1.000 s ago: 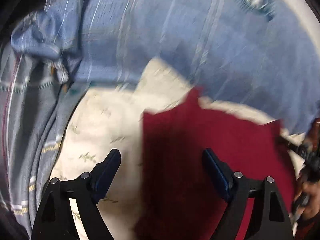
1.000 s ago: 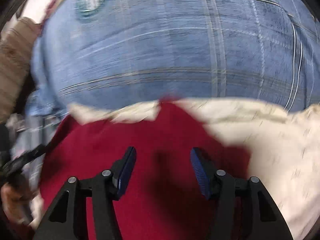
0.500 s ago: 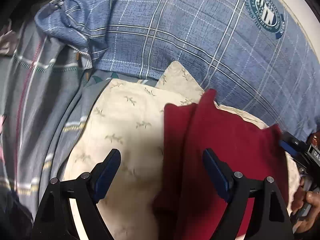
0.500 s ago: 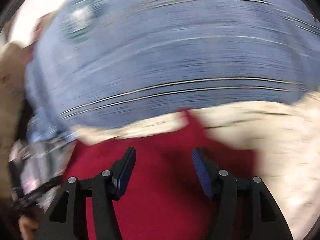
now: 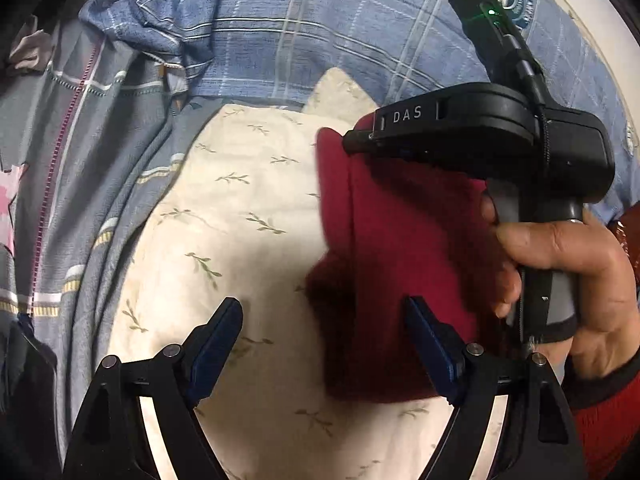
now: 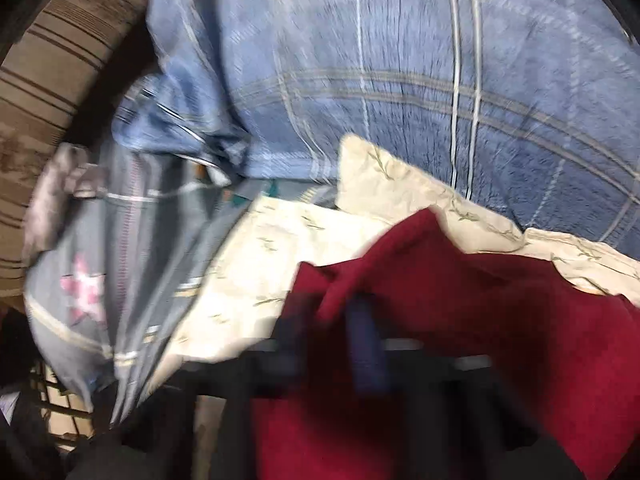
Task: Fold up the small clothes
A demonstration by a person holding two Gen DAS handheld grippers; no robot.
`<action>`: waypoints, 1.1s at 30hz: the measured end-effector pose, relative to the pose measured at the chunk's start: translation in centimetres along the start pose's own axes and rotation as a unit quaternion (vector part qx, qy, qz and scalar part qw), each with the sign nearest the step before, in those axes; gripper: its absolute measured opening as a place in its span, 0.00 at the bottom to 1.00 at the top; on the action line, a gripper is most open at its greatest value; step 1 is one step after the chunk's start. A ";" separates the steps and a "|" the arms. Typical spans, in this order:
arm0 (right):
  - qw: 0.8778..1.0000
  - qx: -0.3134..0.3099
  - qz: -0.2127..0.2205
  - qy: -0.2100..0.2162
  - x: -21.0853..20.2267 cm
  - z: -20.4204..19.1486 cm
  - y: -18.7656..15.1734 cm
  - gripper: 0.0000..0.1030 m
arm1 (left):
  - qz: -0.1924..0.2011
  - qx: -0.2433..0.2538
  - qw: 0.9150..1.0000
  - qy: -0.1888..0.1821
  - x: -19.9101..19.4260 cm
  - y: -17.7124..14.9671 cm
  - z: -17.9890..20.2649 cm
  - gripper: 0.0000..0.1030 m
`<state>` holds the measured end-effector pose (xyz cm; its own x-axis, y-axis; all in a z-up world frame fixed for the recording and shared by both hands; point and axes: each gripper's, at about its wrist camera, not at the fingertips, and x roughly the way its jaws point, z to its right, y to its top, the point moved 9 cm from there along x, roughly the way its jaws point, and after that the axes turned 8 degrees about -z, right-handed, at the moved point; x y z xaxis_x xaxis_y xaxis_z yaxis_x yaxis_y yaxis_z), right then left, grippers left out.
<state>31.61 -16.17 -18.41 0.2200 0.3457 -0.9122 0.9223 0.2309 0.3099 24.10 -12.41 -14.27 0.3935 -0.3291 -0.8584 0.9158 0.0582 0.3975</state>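
I'm carrying the red cloth [image 5: 404, 248] fold leftward, its edge pinched in the right tongs [image 6: 332, 320], left tongs [image 5: 324, 344] hanging wide, aiming edges square over the cream pillow [image 5: 224, 216].

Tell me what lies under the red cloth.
The red cloth lies on a cream leaf-print sheet, which rests on blue plaid bedding. Whatever sits directly beneath the cloth's middle is covered.

left hand-held gripper [image 5: 322, 344] gapes wide; right hand-held gripper [image 6: 332, 320] pinched together, blurred.
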 end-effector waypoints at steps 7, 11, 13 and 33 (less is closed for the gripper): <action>0.999 0.012 0.008 0.030 2.4 0.4 -0.2 0.12 | 0.007 -0.020 1.000 0.005 0.0 0.7 -0.3 0.80; 0.997 0.020 0.033 0.070 -0.7 0.9 -1.3 0.32 | 0.009 -0.018 1.000 0.011 0.7 0.9 -0.1 0.80; 0.996 0.026 0.051 0.069 -2.5 1.7 -1.9 0.43 | 0.012 -0.020 1.000 0.011 0.8 1.1 0.0 0.80; 0.942 0.298 0.144 -0.058 -12.1 30.7 -8.5 0.46 | 0.005 -0.007 1.000 0.019 3.1 2.5 0.7 0.80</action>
<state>30.85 -50.22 -18.24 0.4892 0.2059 -0.8475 0.8264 -0.4200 0.3750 27.53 -13.95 -15.71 0.4059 -0.2917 -0.8661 0.9123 0.0740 0.4027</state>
